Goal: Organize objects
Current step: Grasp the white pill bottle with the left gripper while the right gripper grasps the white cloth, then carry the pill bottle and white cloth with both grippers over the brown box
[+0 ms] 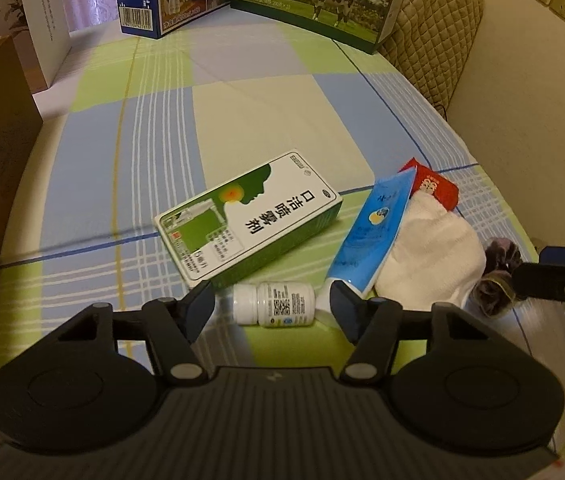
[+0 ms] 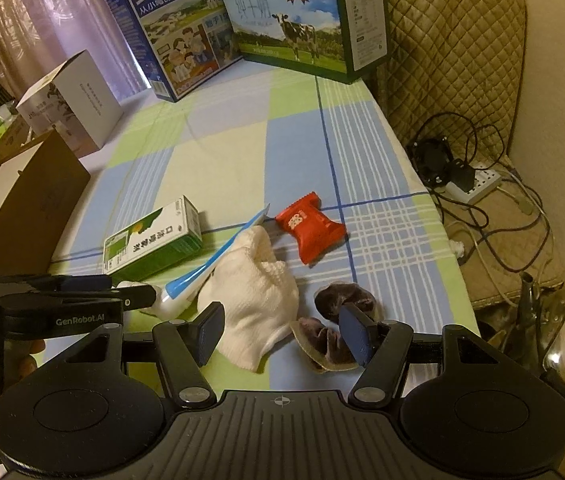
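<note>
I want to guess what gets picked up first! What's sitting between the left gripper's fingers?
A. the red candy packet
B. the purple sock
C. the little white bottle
C: the little white bottle lies on its side between the open left gripper fingers, not yet squeezed.

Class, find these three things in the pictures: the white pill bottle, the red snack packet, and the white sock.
white pill bottle [image 1: 274, 304], left wrist view, on its label.
red snack packet [image 2: 309, 229], right wrist view, on its middle.
white sock [image 2: 256, 296], right wrist view, on its middle.
</note>
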A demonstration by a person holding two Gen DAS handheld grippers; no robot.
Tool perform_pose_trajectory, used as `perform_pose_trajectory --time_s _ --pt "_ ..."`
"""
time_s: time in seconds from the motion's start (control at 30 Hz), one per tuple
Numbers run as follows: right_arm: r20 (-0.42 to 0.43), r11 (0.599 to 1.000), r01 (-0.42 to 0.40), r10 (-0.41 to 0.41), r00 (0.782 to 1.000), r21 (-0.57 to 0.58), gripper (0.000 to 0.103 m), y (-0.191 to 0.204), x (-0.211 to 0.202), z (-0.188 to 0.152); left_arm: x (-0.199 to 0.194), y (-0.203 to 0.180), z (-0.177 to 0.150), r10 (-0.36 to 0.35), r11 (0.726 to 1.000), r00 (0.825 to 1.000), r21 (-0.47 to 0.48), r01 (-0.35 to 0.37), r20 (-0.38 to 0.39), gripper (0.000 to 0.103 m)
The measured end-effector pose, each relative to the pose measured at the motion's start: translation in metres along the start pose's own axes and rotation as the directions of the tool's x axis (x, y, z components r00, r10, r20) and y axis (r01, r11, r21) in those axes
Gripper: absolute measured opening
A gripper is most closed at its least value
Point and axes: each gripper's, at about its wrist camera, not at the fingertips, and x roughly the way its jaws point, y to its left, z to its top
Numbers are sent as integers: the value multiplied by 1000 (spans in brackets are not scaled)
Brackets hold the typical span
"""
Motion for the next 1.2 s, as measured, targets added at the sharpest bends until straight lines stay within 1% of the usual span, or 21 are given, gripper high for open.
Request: perform_pose_trajectory --time_s 0.1,0.17,0.23,0.27,0.37,0.47,0.6,0.63,0.67,0.73,0.83,0.93,1.0,1.03,1.07,1.13,1.2 --pt "-5 1000 -7 7 1000 -2 61 1 2 1 2 0 0 1 1000 1000 6 -1 10 58" --pt "-6 1000 -11 11 1000 -2 61 1 3 2 3 2 1 -5 1000 1000 0 5 13 55" --pt "-7 1000 -16 16 1000 -5 61 1 5 3 5 4 1 -3 1000 1000 1 3 2 41" --pt "-6 1000 -18 18 1000 -8 61 1 5 4 7 5 0 -1 1000 1000 0 1 -8 40" --pt "-6 999 -29 29 1000 -26 61 4 8 6 9 8 -5 0 1000 1000 -5 0 -22 41" --pt "-5 997 -45 45 999 -69 61 10 13 8 6 12 -12 15 1000 1000 -7 -15 -26 41" --pt "-5 984 -58 58 998 -168 62 21 22 9 -1 25 -23 32 999 999 -31 -34 -35 41" --pt "-7 978 -57 57 998 -199 64 24 25 9 -3 28 -25 40 998 999 -37 -42 -36 41" --pt "-6 971 -49 49 999 -234 69 28 29 9 -5 32 -27 50 998 998 -44 -52 -37 41" --pt "0 955 -26 28 1000 -296 73 34 37 9 -10 40 -32 70 996 997 -58 -73 -42 41" --pt "-6 932 -3 1 1000 -363 73 40 54 7 -17 52 -38 94 992 994 -86 -98 -48 41" --pt "-18 918 11 -20 1000 -396 73 43 73 4 -22 61 -43 105 988 993 -109 -110 -51 41" --pt "-39 917 14 -32 999 -399 70 43 81 1 -24 64 -45 107 987 993 -116 -112 -52 41" --pt "-57 920 18 -43 997 -393 57 43 85 -1 -24 65 -46 107 986 993 -120 -113 -57 41" --pt "-59 924 10 -35 998 -383 51 42 85 -2 -24 66 -46 107 986 992 -124 -114 -60 41" --pt "-67 927 -7 -19 998 -376 43 43 82 -3 -24 67 -47 106 985 993 -128 -113 -58 41" --pt "-87 932 -29 -3 996 -362 40 44 79 -6 -25 68 -47 106 985 993 -130 -113 -55 41"
